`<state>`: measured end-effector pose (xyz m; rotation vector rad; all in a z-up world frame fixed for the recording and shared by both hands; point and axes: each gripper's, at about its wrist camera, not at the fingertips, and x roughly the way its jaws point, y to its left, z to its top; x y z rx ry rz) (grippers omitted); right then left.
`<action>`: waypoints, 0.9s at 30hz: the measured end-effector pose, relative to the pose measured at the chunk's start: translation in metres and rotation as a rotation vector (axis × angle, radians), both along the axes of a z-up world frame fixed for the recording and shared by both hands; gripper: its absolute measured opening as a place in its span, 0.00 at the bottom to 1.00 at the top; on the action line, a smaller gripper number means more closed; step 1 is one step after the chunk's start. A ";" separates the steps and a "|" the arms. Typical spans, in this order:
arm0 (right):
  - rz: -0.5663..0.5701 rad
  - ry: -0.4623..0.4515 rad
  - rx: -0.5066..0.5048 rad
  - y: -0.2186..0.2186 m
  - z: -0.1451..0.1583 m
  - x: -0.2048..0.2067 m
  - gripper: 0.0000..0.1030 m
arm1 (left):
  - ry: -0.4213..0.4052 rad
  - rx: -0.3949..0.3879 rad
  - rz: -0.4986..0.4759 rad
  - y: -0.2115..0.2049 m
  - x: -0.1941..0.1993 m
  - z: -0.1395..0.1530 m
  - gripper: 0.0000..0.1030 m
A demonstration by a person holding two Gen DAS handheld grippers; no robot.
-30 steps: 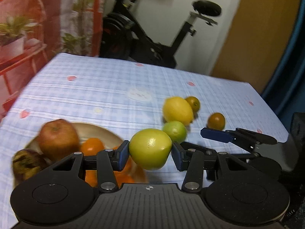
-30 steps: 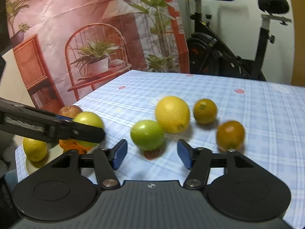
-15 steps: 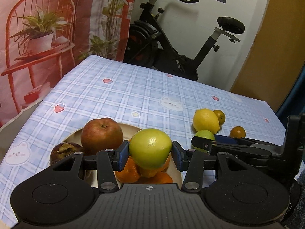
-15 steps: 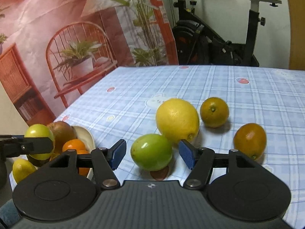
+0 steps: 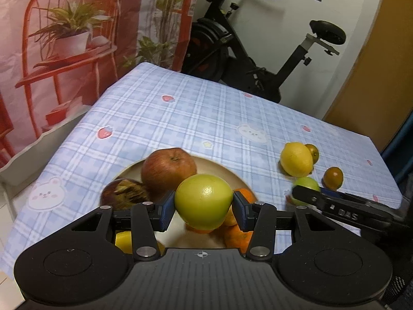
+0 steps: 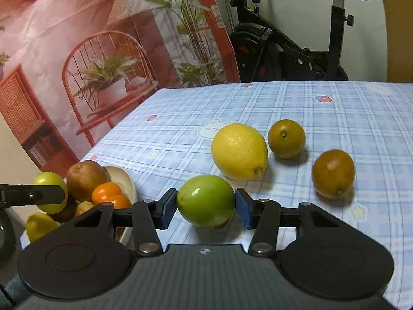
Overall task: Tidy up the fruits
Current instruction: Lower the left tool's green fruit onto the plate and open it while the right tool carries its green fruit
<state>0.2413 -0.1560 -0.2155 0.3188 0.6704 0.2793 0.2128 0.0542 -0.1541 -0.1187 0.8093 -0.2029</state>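
Note:
My left gripper (image 5: 203,208) is shut on a yellow-green fruit (image 5: 204,200) and holds it above the cream plate (image 5: 134,169). The plate holds a red apple (image 5: 167,168), a dark wrinkled fruit (image 5: 121,193), oranges (image 5: 237,232) and a yellow fruit (image 5: 124,239). My right gripper (image 6: 205,208) has its pads against both sides of a green fruit (image 6: 205,200) that rests on the tablecloth. Beyond it lie a lemon (image 6: 240,151) and two small oranges (image 6: 286,138) (image 6: 333,173). The plate (image 6: 124,178) and held fruit (image 6: 50,191) show at the left of the right wrist view.
The table has a blue checked cloth (image 5: 193,118) with edges close at the left and front. An exercise bike (image 5: 245,51) stands behind the table. A printed backdrop (image 5: 64,38) hangs at the left. My right gripper's finger (image 5: 335,206) reaches in at the right of the left wrist view.
My left gripper carried the yellow-green fruit left to above the plate. My right gripper moved forward and closed its pads onto the green fruit.

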 end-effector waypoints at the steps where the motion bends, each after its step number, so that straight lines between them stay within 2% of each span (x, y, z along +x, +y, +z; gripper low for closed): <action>1: 0.002 -0.002 0.007 -0.001 0.001 -0.003 0.50 | 0.003 0.005 0.000 0.000 -0.001 0.000 0.48; 11: 0.040 -0.026 0.024 0.001 0.008 -0.026 0.50 | 0.020 0.138 -0.073 -0.027 -0.016 -0.012 0.49; 27: 0.061 -0.047 0.010 0.006 0.016 -0.034 0.50 | 0.085 0.174 -0.069 -0.031 -0.018 -0.028 0.49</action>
